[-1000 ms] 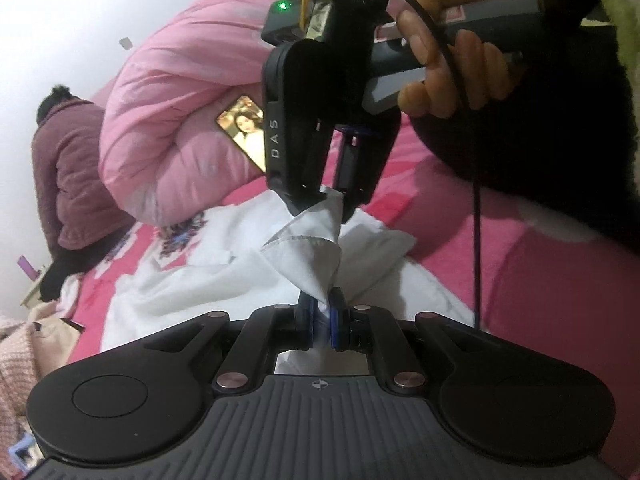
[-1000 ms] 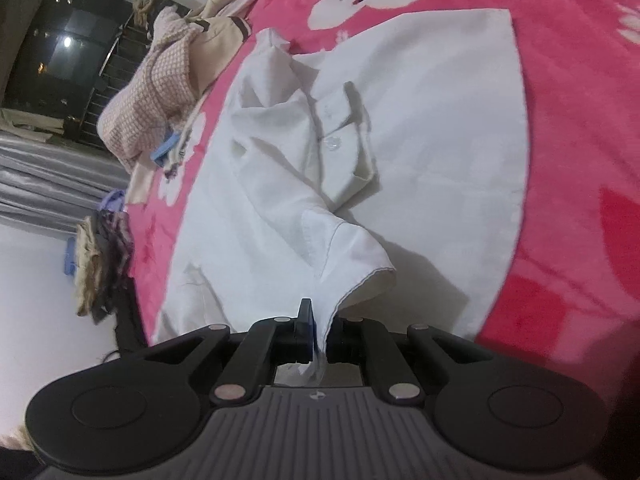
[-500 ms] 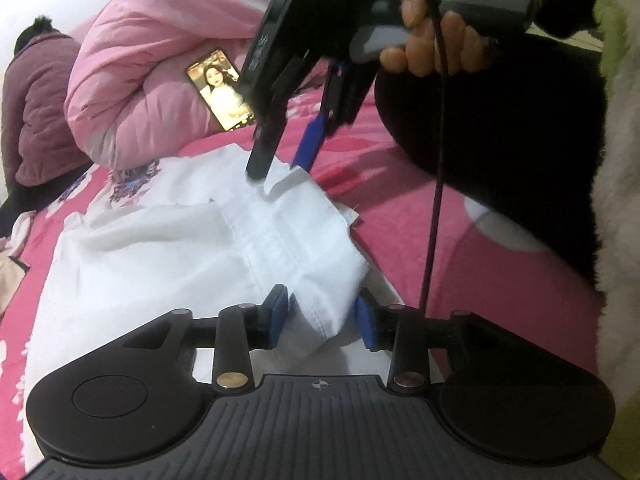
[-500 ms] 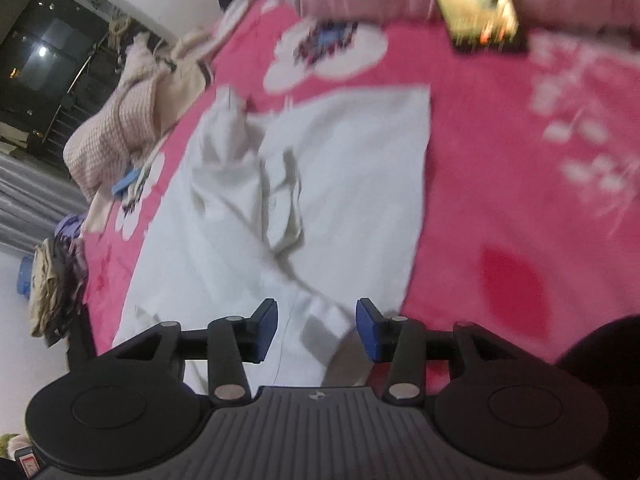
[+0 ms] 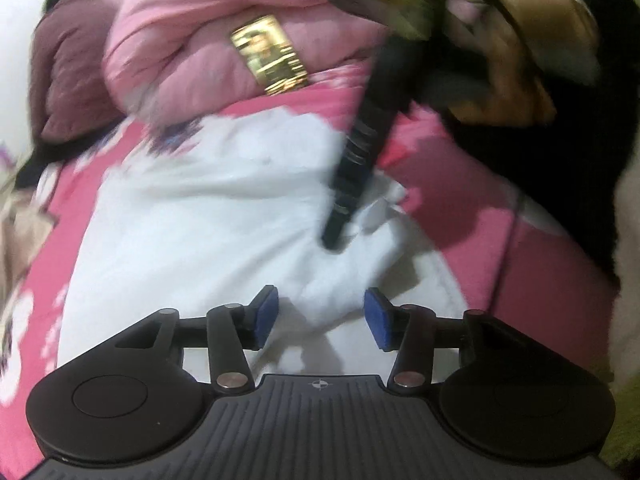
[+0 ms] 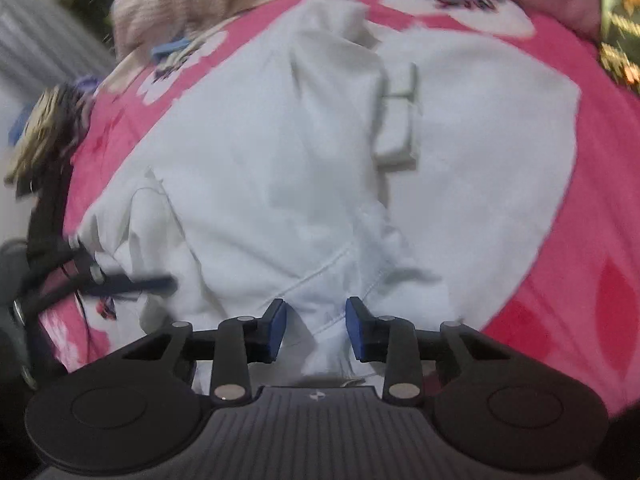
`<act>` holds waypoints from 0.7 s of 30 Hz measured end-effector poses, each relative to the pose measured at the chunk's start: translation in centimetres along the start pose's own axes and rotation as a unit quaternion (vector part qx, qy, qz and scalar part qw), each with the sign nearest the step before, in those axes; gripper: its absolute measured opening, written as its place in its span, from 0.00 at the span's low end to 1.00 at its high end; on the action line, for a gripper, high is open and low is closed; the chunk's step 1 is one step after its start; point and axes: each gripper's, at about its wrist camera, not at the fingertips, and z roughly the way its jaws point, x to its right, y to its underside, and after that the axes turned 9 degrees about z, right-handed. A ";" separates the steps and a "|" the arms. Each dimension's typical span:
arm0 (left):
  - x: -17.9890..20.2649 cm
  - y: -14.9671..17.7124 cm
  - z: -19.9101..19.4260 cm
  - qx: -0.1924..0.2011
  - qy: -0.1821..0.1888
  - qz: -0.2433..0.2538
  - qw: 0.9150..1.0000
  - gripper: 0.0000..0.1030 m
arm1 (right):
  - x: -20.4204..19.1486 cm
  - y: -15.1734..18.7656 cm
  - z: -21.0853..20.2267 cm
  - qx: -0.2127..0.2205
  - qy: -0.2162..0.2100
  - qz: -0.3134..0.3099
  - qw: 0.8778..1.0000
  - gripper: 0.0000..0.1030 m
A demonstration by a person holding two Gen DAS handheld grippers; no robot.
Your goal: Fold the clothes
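Note:
A white shirt (image 5: 208, 216) lies spread on the pink flowered bedspread (image 5: 472, 184), with a folded-over part near its middle; it fills the right wrist view (image 6: 304, 168). My left gripper (image 5: 320, 322) is open just above a bunched white fold that sits between its blue pads (image 5: 264, 316) without being pinched. My right gripper (image 6: 315, 328) is open low over a seamed edge of the shirt. The right gripper also shows blurred in the left wrist view (image 5: 352, 184), pointing down at the shirt. The left gripper's fingers (image 6: 132, 284) show at the shirt's left edge.
A pink quilt (image 5: 192, 48) with a phone (image 5: 270, 54) on it lies at the back. A person in a maroon jacket (image 5: 60, 76) sits far left. A heap of beige clothes (image 6: 192, 4) lies beyond the shirt. The holder's dark sleeve (image 5: 560, 168) is at right.
Both grippers held the shirt's fold one second ago; both have opened and let it drop. The fold now lies flat on the shirt, and both grippers have moved lower over it.

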 end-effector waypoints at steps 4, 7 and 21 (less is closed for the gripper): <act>-4.3 1.9 -2.4 0.005 0.028 -0.130 0.991 0.47 | 0.2 -0.6 -0.4 -0.006 0.002 -0.004 1.000 0.34; -6.5 4.1 -4.9 0.015 0.015 -0.206 0.978 0.48 | 0.1 -0.9 -1.1 -0.001 -0.001 -0.005 1.000 0.34; -8.7 8.2 -4.5 -0.040 -0.072 -0.120 0.989 0.56 | -9.1 -4.6 1.0 -0.048 -0.143 -0.128 0.980 0.52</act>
